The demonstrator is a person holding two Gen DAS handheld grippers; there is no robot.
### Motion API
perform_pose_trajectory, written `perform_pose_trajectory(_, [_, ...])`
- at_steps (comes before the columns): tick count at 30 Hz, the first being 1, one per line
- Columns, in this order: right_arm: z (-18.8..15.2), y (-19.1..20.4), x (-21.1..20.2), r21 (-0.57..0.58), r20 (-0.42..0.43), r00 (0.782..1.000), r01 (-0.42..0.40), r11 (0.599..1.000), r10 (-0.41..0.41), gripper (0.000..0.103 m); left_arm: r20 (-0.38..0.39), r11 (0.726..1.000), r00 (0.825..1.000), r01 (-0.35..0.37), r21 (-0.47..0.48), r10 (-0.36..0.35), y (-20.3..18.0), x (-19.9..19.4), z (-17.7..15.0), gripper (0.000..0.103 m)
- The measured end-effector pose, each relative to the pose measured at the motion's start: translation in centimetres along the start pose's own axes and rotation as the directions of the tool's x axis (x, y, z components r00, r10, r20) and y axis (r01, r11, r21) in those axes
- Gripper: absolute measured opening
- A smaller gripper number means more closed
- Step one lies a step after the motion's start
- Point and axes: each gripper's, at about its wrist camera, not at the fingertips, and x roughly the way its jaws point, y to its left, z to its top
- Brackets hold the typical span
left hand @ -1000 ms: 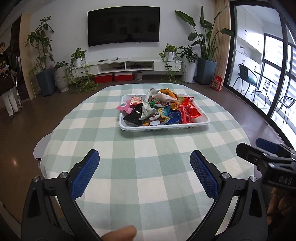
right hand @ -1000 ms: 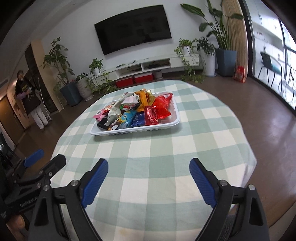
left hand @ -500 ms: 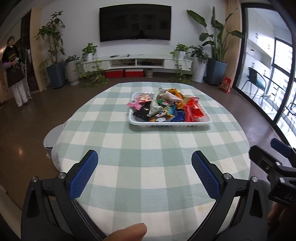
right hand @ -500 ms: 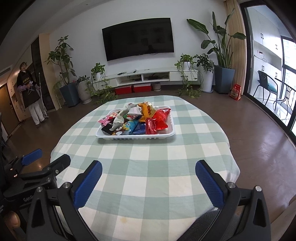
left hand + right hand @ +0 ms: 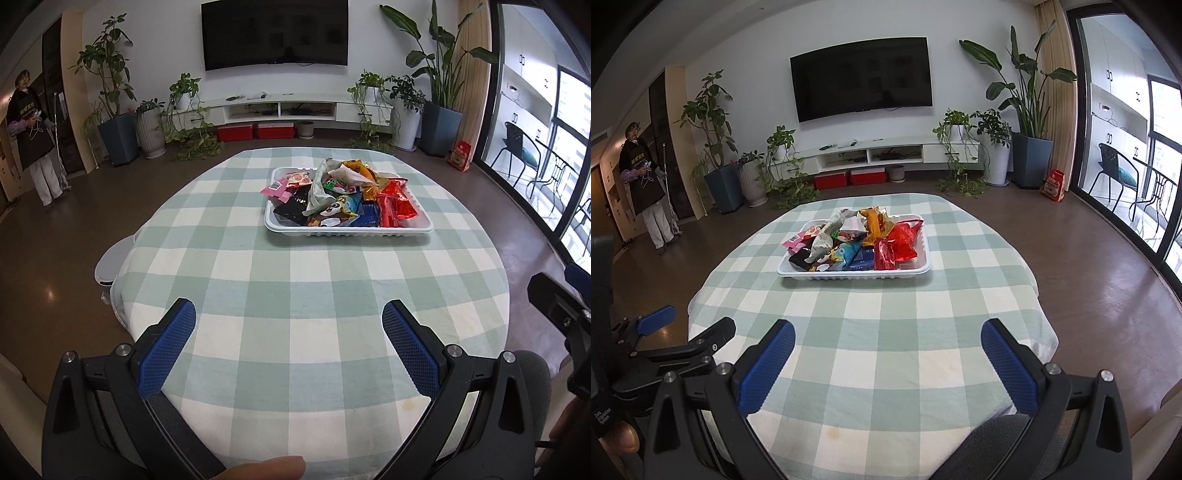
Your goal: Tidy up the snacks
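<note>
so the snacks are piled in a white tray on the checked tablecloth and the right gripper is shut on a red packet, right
Not quite. The right gripper is open and empty, as the right wrist view shows. The snacks are indeed piled in the white tray on the checked tablecloth.

Left gripper (image 5: 288, 349) and right gripper (image 5: 886, 363): black plastic frames, silver screws at pivots. Fingers (image 5: 766, 365) carry blue cross-hatched pads. White lettering on left gripper's body, illegible.
</note>
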Motion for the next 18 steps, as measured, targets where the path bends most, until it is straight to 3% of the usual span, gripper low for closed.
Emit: perform_pose_trajectory(18, [-0.45, -0.11, 0.79, 0.014, -0.045, 0.999, 0.019, 1.000, -0.018, 0.103, -0.002, 1.000, 1.000, -0.005, -0.006, 0.005, -0.01, -0.11, -0.39, 0.103])
